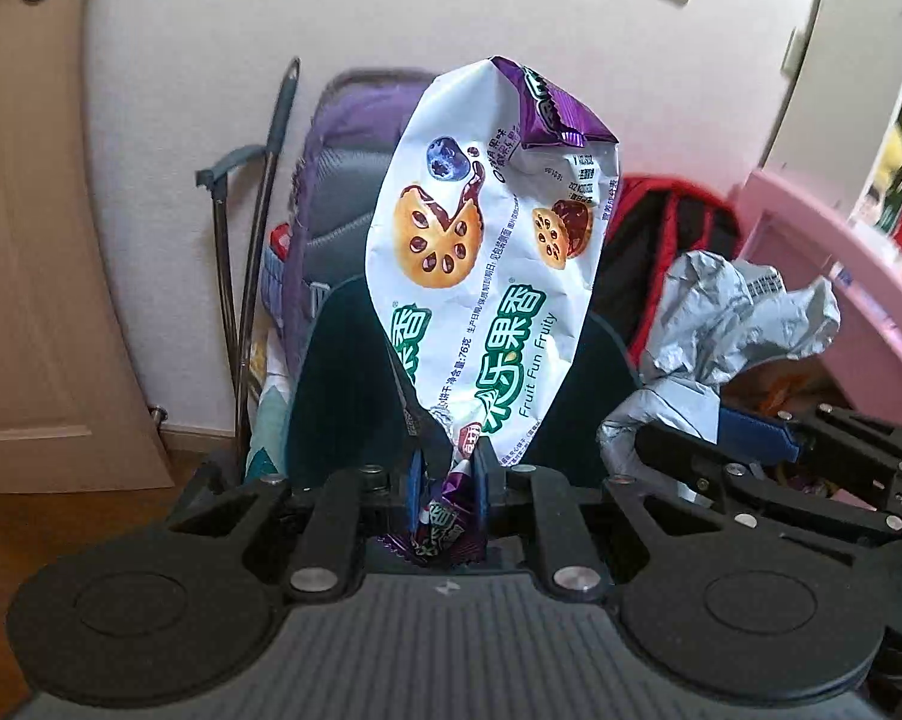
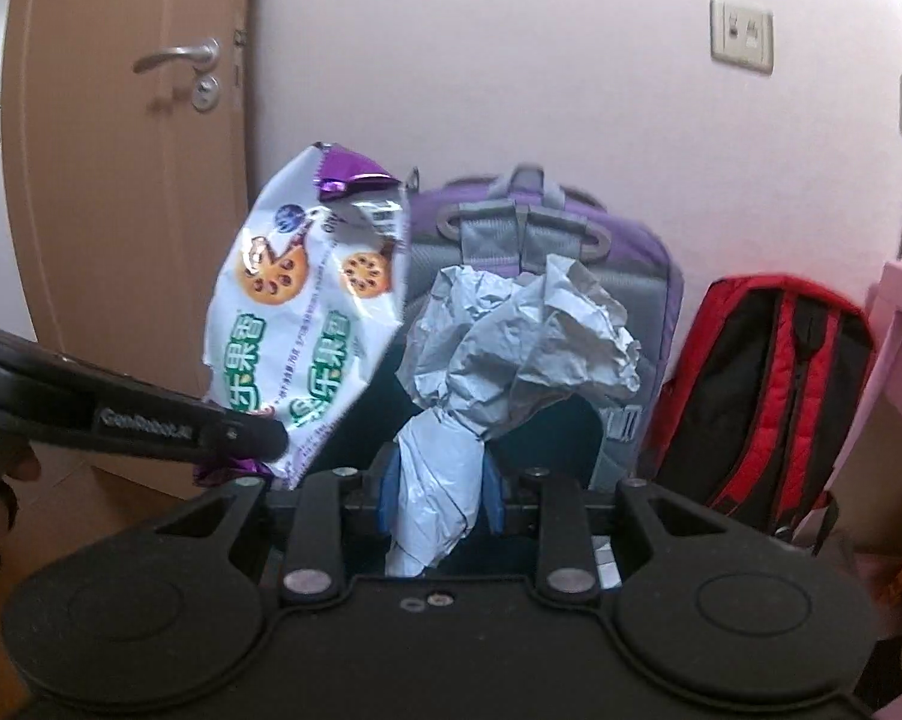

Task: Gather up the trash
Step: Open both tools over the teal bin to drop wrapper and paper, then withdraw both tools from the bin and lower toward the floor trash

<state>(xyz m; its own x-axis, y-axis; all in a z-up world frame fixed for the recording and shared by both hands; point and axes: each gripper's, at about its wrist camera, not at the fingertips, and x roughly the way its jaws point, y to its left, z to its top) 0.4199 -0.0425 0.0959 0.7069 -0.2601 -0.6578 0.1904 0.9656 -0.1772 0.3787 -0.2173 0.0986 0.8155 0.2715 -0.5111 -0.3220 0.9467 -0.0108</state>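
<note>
Pinched at its purple bottom edge between the blue pads of the left gripper (image 1: 447, 489): a crinkled white-and-purple biscuit wrapper (image 1: 487, 252), standing upright above the fingertips. Printed with "Fruit Fun Fruity", green Chinese characters, biscuits and a blueberry. Clamped between the right gripper (image 2: 438, 495) pads: a crumpled grey plastic mailing bag (image 2: 511, 342), bunched above them. Readable on the left finger's side: "GenRobot.AI".

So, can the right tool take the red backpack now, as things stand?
Probably not: the right tool is already shut on the crumpled grey bag. The red backpack itself stands unobstructed against the wall.
</note>
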